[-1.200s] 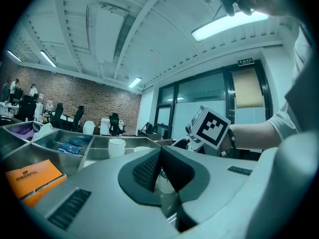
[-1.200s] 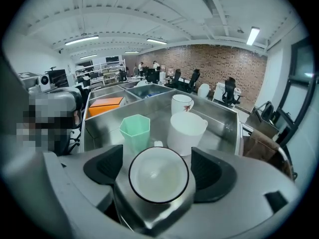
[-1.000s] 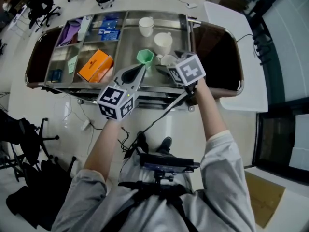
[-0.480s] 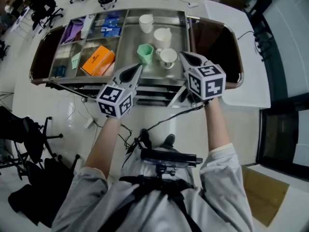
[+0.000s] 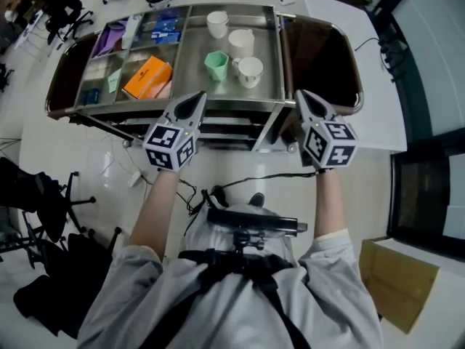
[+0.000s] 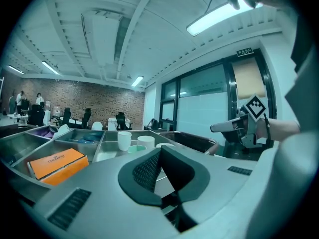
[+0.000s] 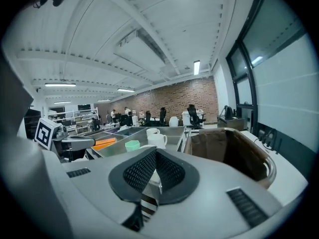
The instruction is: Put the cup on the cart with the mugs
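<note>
A steel cart (image 5: 270, 57) holds a white cup (image 5: 250, 71) beside a green cup (image 5: 216, 65), with a white mug (image 5: 240, 43) and another white cup (image 5: 217, 24) behind them. My right gripper (image 5: 301, 95) is shut and empty, off the cart's near right corner and apart from the cups. Just before the cart's near edge, my left gripper (image 5: 197, 97) is also shut with nothing in it. The left gripper view has closed pads (image 6: 149, 171) before the cups (image 6: 124, 140). In the right gripper view the jaws meet (image 7: 154, 153) short of the mug (image 7: 157, 140).
An orange box (image 5: 148, 77), blue packs (image 5: 166, 36) and a purple item (image 5: 107, 42) fill the cart's left compartments. A dark brown bin (image 5: 320, 57) hangs on its right end, beside a white table (image 5: 363, 64). Cables (image 5: 218, 187) lie on the floor. Office chairs (image 5: 29, 202) stand at the left.
My right gripper drew back from the white cup toward me and to the right, leaving the cup on the cart, and its jaws closed. The left gripper also pulled back a little.
</note>
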